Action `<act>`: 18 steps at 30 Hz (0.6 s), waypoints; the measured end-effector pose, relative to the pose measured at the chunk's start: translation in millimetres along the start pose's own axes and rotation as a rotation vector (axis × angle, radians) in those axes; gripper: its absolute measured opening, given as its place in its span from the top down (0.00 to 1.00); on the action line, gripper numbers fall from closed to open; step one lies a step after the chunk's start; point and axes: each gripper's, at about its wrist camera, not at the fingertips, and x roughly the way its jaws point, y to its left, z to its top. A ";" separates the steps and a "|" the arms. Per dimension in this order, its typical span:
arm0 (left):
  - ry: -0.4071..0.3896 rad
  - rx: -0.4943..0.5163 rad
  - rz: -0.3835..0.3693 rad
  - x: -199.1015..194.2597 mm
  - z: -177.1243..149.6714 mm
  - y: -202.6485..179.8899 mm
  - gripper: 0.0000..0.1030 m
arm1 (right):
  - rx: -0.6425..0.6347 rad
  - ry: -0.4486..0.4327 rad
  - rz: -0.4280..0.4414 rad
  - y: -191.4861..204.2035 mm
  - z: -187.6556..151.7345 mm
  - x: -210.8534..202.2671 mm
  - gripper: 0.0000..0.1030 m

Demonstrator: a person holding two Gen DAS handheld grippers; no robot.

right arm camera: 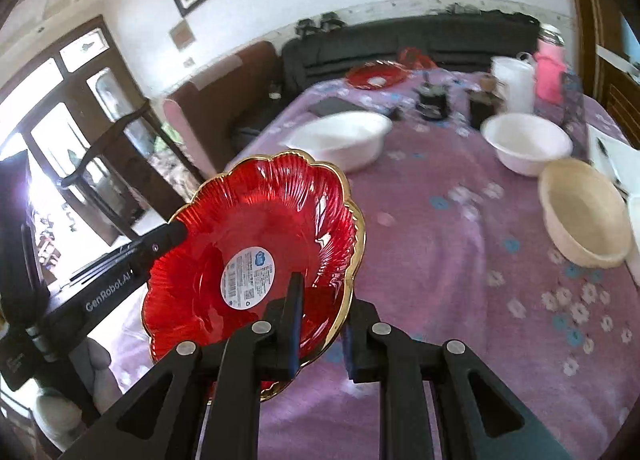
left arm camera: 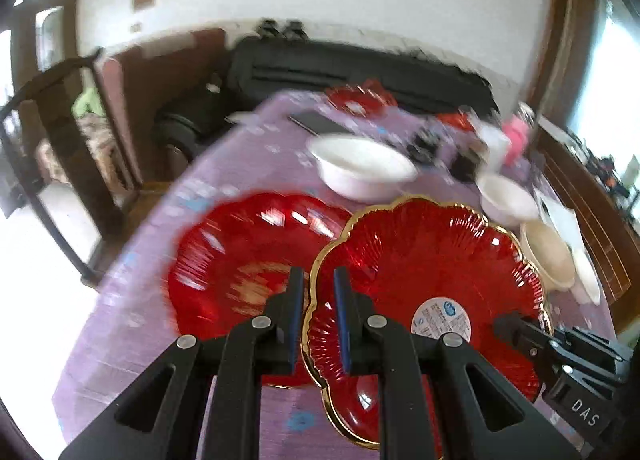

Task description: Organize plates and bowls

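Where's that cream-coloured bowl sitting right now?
The cream bowl sits on the purple tablecloth at the right of the right wrist view, just in front of a white bowl; the left wrist view shows it right of the held red plate.

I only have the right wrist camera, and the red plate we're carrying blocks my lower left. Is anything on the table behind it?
Observer: Yes. A second red plate lies on the purple tablecloth, and the held plate overlaps its right edge in the left wrist view.
Operator: From here I see only one finger of the left gripper touching the far rim. Is it clamped?
Observer: Yes. The left gripper has a finger on each side of the gold rim and is shut on it.
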 end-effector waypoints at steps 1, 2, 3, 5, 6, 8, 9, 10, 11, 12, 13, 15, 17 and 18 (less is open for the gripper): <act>0.035 0.017 -0.025 14.4 -4.2 -13.8 0.86 | 0.031 0.012 -0.017 -15.8 -2.8 0.9 0.82; 0.065 0.033 -0.038 25.3 -7.6 -26.3 0.86 | 0.067 0.025 -0.034 -32.0 -4.9 2.0 0.83; 0.091 0.053 -0.049 36.2 -11.3 -40.6 0.86 | 0.108 0.038 -0.056 -51.1 -7.7 4.2 0.83; 0.120 0.101 -0.065 53.5 -17.0 -68.7 0.85 | 0.154 0.051 -0.095 -80.7 -12.1 8.7 0.84; 0.141 0.131 -0.067 63.2 -19.7 -82.1 0.83 | 0.174 0.059 -0.108 -91.5 -13.6 11.2 0.84; 0.192 0.165 -0.070 79.5 -23.7 -97.1 0.82 | 0.174 0.092 -0.130 -108.3 -16.3 20.8 0.82; 0.204 0.169 -0.084 81.9 -25.0 -98.8 0.81 | 0.160 0.110 -0.158 -113.3 -18.3 27.1 0.82; 0.205 0.172 -0.088 80.7 -24.2 -97.8 0.81 | 0.151 0.119 -0.190 -116.7 -18.2 30.3 0.80; 0.197 0.172 -0.085 75.6 -22.3 -92.6 0.78 | 0.138 0.116 -0.213 -117.0 -17.0 30.4 0.79; 0.194 0.169 -0.090 70.8 -20.8 -86.6 0.69 | 0.123 0.102 -0.226 -115.6 -15.1 28.0 0.78; 0.192 0.163 -0.103 63.2 -19.6 -78.5 0.65 | 0.111 0.080 -0.238 -112.7 -11.9 23.6 0.71; 0.164 0.155 -0.133 41.0 -17.6 -56.5 0.61 | 0.104 0.014 -0.292 -103.7 -3.3 8.8 0.58; 0.124 0.125 -0.140 16.5 -8.9 -27.0 0.57 | 0.090 -0.056 -0.329 -92.9 5.2 -4.3 0.53; 0.100 0.099 -0.141 5.5 -4.7 -10.5 0.47 | 0.065 -0.091 -0.335 -81.3 12.4 -10.0 0.53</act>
